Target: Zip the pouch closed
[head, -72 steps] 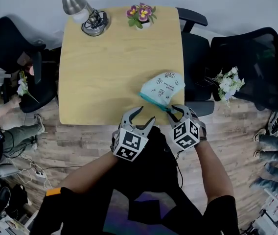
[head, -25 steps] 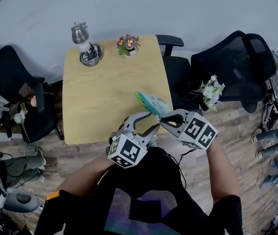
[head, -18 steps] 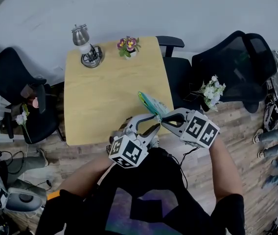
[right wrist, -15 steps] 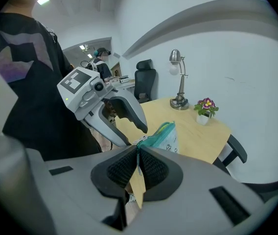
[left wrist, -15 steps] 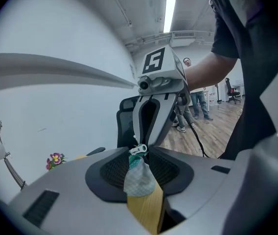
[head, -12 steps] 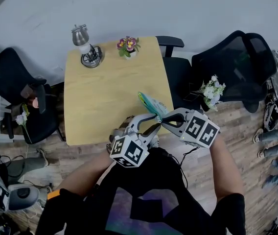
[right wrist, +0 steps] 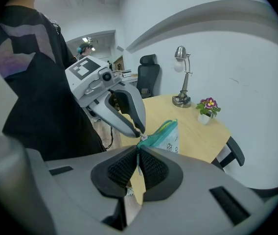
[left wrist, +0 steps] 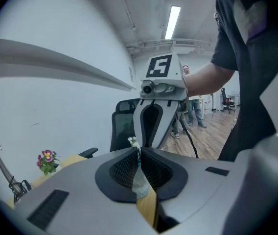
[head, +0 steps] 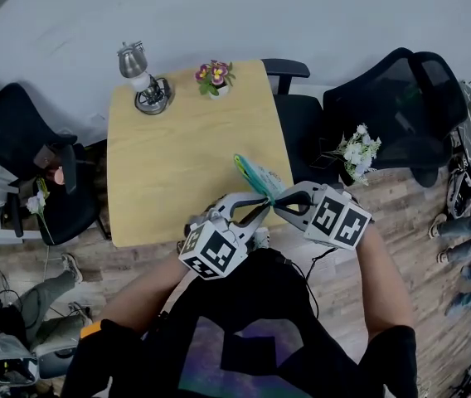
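My right tool (right wrist: 138, 148) pinches one end of the pale teal printed fabric pouch (right wrist: 167, 136). My left tool (left wrist: 138, 153) has just closed on its zip pull (right wrist: 142, 139). I judge zipping has not begun.

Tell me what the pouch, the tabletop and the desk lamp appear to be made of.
Pouch: probably soft fabric, matte mint with small prints and a teal zip edge; it bends and sags where held.
Tabletop: pale wood or wood-look laminate, smooth and satin; the even colour leaves open which.
Desk lamp: metal, polished silver; bright reflections on the shade.
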A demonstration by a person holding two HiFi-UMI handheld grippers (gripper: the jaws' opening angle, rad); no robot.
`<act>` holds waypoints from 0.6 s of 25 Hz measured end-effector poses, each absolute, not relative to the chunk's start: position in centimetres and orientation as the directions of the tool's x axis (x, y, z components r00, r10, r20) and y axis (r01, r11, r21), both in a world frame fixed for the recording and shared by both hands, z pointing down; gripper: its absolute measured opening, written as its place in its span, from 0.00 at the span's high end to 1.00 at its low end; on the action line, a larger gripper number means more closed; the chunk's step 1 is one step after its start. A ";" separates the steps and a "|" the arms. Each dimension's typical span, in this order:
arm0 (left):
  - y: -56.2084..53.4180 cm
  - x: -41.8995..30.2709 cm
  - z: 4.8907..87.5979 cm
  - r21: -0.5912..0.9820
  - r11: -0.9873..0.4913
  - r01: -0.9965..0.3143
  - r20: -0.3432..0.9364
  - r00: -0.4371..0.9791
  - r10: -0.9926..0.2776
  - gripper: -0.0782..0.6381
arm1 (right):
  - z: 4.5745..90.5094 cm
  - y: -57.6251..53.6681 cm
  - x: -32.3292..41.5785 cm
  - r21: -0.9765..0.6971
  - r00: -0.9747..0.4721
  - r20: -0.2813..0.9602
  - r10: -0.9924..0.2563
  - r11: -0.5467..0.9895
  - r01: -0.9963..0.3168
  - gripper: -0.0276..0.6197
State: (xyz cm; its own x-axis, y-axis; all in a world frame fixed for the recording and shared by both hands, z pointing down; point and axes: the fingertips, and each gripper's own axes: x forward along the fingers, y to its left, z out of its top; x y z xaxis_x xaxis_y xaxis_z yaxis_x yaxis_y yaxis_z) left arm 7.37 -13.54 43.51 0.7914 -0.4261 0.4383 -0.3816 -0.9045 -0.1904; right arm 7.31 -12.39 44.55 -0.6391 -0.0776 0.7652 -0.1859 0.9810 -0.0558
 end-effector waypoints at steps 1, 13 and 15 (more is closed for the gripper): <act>-13.7 7.3 43.5 -0.181 -0.903 -0.389 0.437 0.791 -0.428 0.86 | 44.6 -12.3 7.3 -0.056 -0.639 0.766 -0.076 0.981 -0.184 0.91; -14.8 6.7 43.3 -0.127 -0.890 -0.438 0.435 0.782 -0.447 0.88 | 44.1 -13.1 7.1 -0.070 -0.666 0.737 -0.117 0.967 -0.247 0.91; -15.4 6.5 43.2 -0.114 -0.887 -0.448 0.430 0.783 -0.450 0.88 | 43.9 -13.5 7.2 -0.072 -0.674 0.727 -0.133 0.961 -0.267 0.91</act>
